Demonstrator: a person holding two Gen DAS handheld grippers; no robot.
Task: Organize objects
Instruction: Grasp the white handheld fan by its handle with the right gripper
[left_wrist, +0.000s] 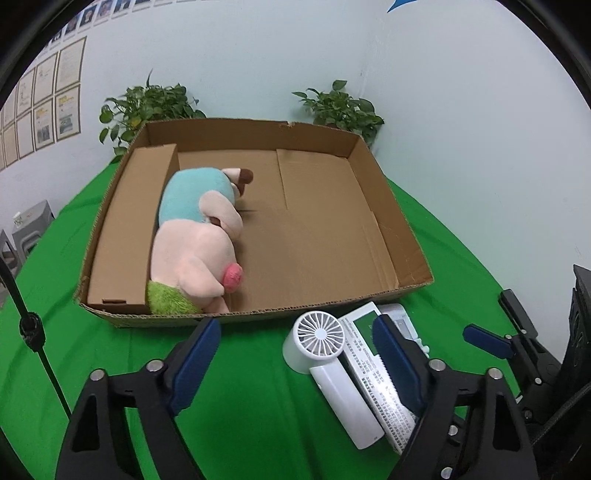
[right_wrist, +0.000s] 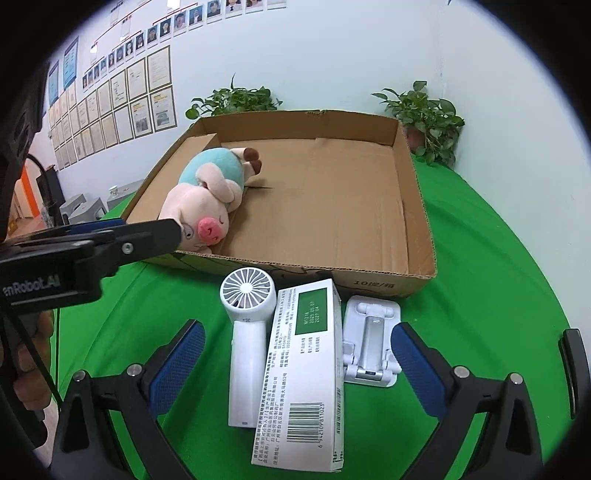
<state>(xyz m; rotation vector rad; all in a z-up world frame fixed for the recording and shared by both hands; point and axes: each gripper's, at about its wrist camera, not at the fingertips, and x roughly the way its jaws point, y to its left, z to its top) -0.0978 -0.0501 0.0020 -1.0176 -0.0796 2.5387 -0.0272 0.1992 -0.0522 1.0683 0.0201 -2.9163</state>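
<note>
A plush pig (left_wrist: 195, 236) (right_wrist: 207, 199) in a teal shirt lies on its side in the left half of a shallow cardboard box (left_wrist: 369, 295) (right_wrist: 421, 221). In front of the box, on the green cloth, lie a white handheld fan (left_wrist: 319, 341) (right_wrist: 247, 295), a white carton with a green label (left_wrist: 369, 373) (right_wrist: 306, 350) and a white phone stand (left_wrist: 400, 319) (right_wrist: 371, 332), side by side. My left gripper (left_wrist: 295, 325) hovers open over the fan, pads clear of it. My right gripper (right_wrist: 297, 332) stands open, straddling the carton without touching it.
Two potted plants (left_wrist: 147, 107) (left_wrist: 343, 107) stand behind the box against the wall. A folded cardboard flap (left_wrist: 129, 221) fills the box's left side. The left gripper (right_wrist: 162, 232) crosses the right wrist view's left edge, with a hand (right_wrist: 33, 369) below it. Green cloth (left_wrist: 240, 406) covers the table.
</note>
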